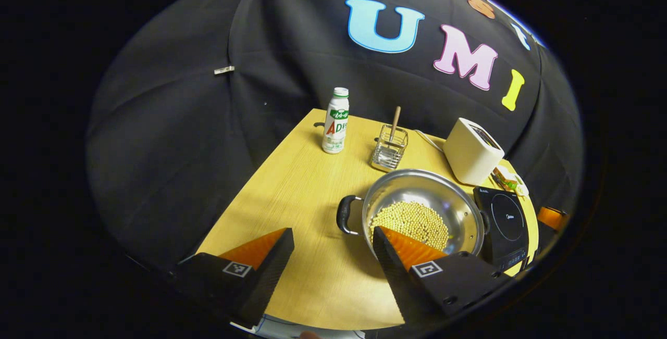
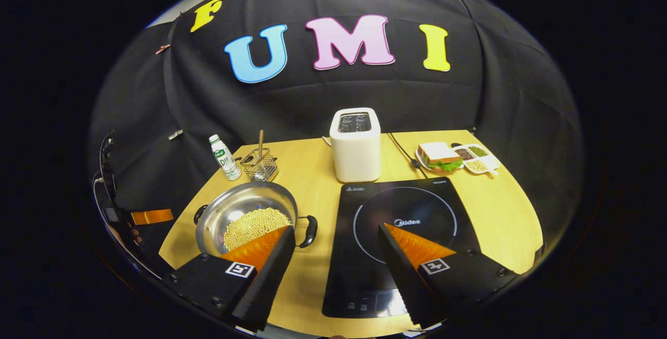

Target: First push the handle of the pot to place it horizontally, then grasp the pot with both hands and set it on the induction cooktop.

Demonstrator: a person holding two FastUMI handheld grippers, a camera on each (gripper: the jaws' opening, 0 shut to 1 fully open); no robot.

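Steel pot (image 2: 245, 214) untouched; both claws (image 1: 333, 245) (image 2: 336, 248) spread, hovering.

I hold the left gripper (image 1: 333, 237) with its jaws spread wide, both fingers (image 1: 258, 250) angled forward and downward, nothing between them and no contact on either inner face. I hold the right gripper (image 2: 336, 235) in the same condition: jaws fully apart, fingers (image 2: 417, 248) angled forward and downward, gap unoccupied. In the right gripper view, part of the left gripper's body appears far off to the left, low at the edge; its jaw state cannot be read from there
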